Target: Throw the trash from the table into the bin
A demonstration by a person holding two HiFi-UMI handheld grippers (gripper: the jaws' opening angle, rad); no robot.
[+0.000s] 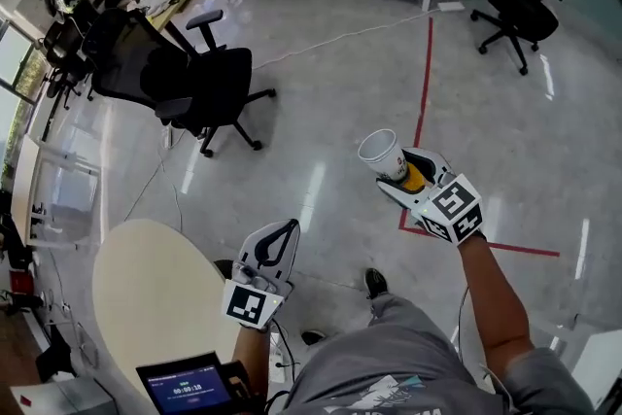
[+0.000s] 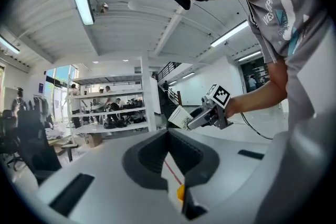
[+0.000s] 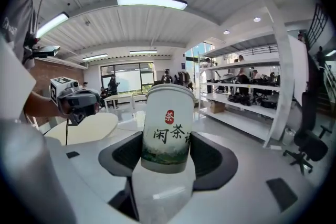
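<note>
My right fingers [image 3: 210, 157] clamp a white paper cup with a green landscape print [image 3: 167, 134], upright between them. My left fingers [image 2: 149, 157] are closed and empty, near the round cream tabletop [image 1: 146, 287].

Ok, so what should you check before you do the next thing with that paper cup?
1. Cup gripped firmly: ok. The paper cup sits between the right gripper's jaws, which press on its sides.
2. Left gripper free: ok. Its jaws are together with nothing in them.
3. Bin in sight: not ok. No view shows one.
4. Way across the floor: cannot tell. An office chair and a cable are out there.
5. More trash on the table: cannot tell. Only part of it shows.
</note>
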